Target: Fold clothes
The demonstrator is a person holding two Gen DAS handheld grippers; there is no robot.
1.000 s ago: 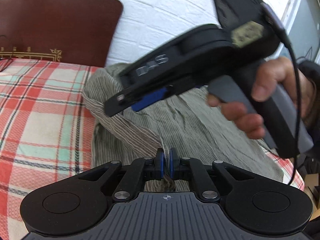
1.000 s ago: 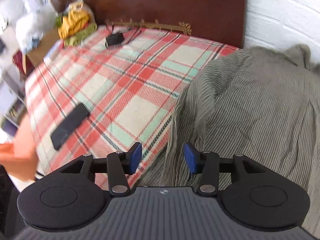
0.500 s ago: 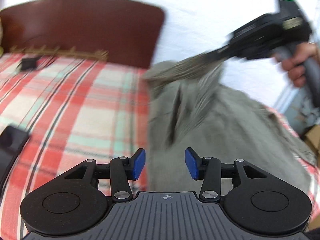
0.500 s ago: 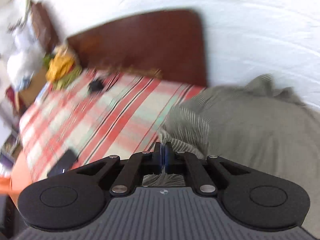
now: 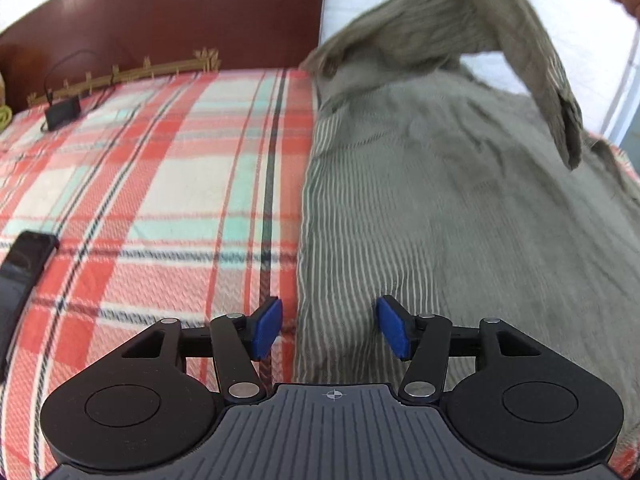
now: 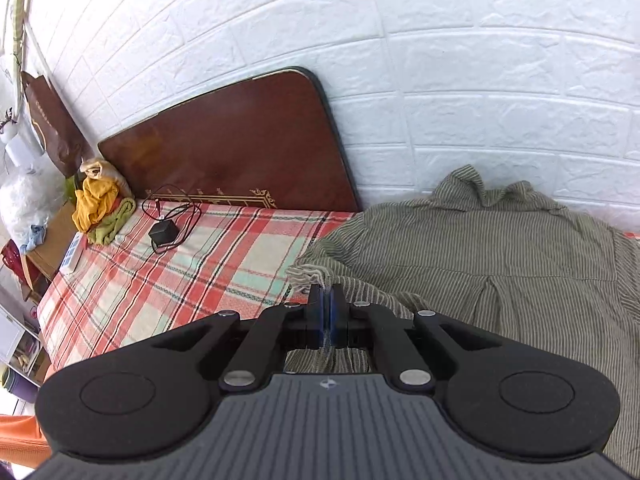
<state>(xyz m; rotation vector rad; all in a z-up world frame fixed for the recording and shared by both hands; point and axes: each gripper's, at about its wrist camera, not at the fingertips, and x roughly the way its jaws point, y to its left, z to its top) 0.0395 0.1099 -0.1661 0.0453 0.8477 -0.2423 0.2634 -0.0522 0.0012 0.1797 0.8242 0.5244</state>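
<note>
The right gripper (image 6: pixel 325 312) is cut off top right in the left view, clamped on the olive striped cotton shirt (image 5: pixel 440 208) spread over the plaid bedsheet (image 5: pixel 160 184); the left gripper (image 5: pixel 328 330), half-open and closing, straddles its edge untouched.

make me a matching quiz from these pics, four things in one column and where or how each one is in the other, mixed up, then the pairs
1. shirt
2. charger
3. left gripper
4. right gripper

a. black, lying by the headboard
b. clamped on a lifted fold
c. striped, spread on the bed
d. closing over the shirt's edge, pads not yet pressing

Pairs: 1-c, 2-a, 3-d, 4-b
</note>
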